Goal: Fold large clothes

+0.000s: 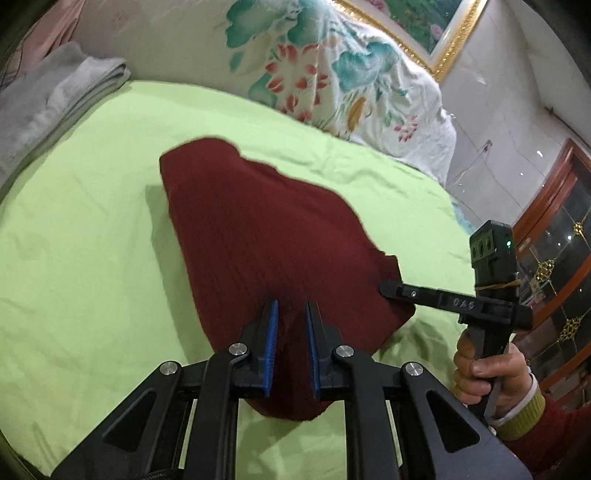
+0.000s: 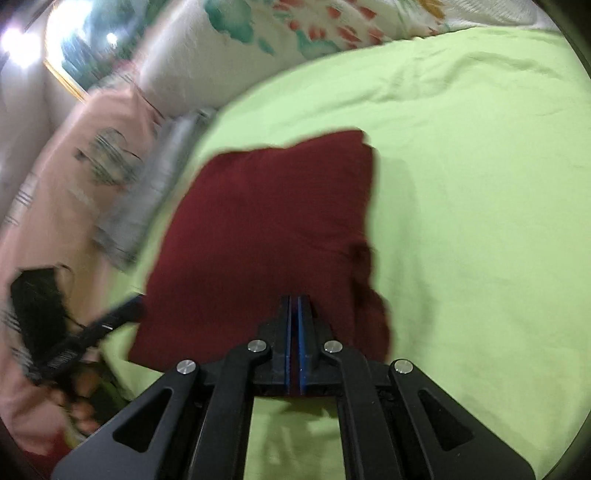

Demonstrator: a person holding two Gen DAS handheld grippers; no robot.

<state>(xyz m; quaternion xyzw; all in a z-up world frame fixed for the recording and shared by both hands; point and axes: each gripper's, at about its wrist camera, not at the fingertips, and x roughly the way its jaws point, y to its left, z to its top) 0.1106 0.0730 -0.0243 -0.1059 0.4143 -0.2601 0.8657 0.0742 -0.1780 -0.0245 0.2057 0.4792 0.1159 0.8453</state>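
While both grippers, left (image 1: 291, 306) and right (image 2: 294, 299), pinch its near edge, the maroon garment (image 1: 258, 221) stretches ahead.

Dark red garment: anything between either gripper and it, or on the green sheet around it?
Nothing visible. The left gripper and right gripper are each shut on the near edge of the dark red garment. The green sheet around it is bare; the grey folded cloth sits apart at the edge.

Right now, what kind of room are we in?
Most likely a bedroom. A green sheet covers what looks like a bed, a flowered quilt is bunched at the far side, and a framed picture hangs on the wall.
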